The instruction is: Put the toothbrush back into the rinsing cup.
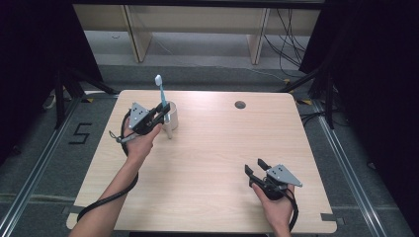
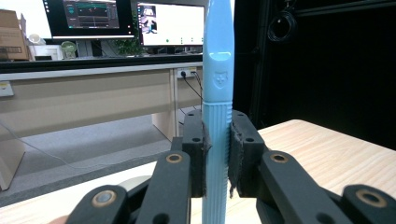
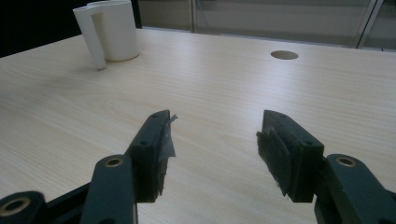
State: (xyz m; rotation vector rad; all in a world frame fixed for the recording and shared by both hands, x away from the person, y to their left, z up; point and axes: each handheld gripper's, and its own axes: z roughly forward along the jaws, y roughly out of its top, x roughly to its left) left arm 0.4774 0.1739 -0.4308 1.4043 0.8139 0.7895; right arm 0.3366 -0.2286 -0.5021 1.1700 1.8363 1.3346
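A: What are the left tongs (image 1: 162, 114) doing, up in the upper left of the high view?

B: They are clamping a light blue toothbrush (image 1: 161, 94) by its handle. In the left gripper view the toothbrush (image 2: 217, 93) is standing upright through the middle of the frame, with both black pads (image 2: 238, 161) pressing on its ribbed grip from either side.

A: And where is the toothbrush sitting against the cup?

B: In the high view it is rising over the white cup (image 1: 170, 117), bristle head at the top of it, above the far edge of the counter (image 1: 212, 148). Whether its lower end is sitting inside the cup or hanging just above it, I cannot tell; the tongs are covering that part.

A: The cup itself?

B: It is standing upright near the far left corner of the counter. In the right gripper view the cup (image 3: 109, 30) is showing in the upper left of the frame, its handle facing the camera.

A: The right tongs (image 1: 256, 167)?

B: They are resting in the lower right of the high view, well apart from the cup. Their jaws are standing wide with nothing between them, only bare counter (image 3: 215, 93) showing through the gap.
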